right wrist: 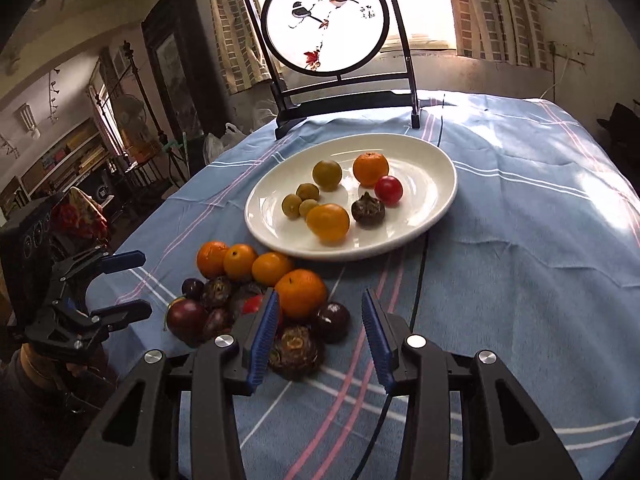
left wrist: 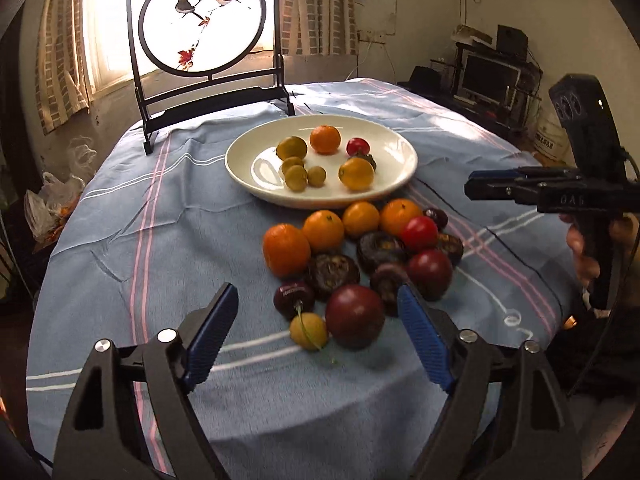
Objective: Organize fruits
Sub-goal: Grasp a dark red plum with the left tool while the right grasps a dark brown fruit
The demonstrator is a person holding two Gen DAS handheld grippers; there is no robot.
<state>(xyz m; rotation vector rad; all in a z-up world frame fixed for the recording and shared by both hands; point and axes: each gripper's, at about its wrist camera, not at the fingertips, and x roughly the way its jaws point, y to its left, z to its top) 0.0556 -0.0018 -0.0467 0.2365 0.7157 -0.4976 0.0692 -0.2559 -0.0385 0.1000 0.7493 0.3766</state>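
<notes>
- Left gripper (left wrist: 316, 336): its two blue ribbed pads stand wide apart and press on nothing. A small tan round longan (left wrist: 309, 331), a dark red cherry (left wrist: 294, 299) and a large dark maroon round plum (left wrist: 355, 316) lie just ahead, in the gap as its own view shows it.
- Loose pile on the blue striped cloth of the counter (left wrist: 160, 240): it lies between the two grippers, just before the plate. By my count it holds four glossy orange mandarins (left wrist: 323, 230), about four rough dark brown water chestnuts (left wrist: 332, 274), two bright red round fruits (left wrist: 419, 233), one plum, about two cherries and one longan; some are partly hidden, so the dark ones are uncertain.
- Wide white oval ceramic plate (left wrist: 248, 176): beyond the pile, already holding eight pieces: four greenish-tan fruits, two orange ones, one red one and one dark chestnut.
- Right gripper (right wrist: 320, 336): open but narrower, empty. In its own view a water chestnut sits low between the pads, with the nearest mandarin and a dark cherry just past the tips.
- Judgement: the left gripper is nearer the longan and plum, the right nearer that chestnut. All the fruit is round, so no long axis sets the grasp; each must go straight forward and down.
- Black-framed round bird screen (left wrist: 202, 16): upright behind the plate.
</notes>
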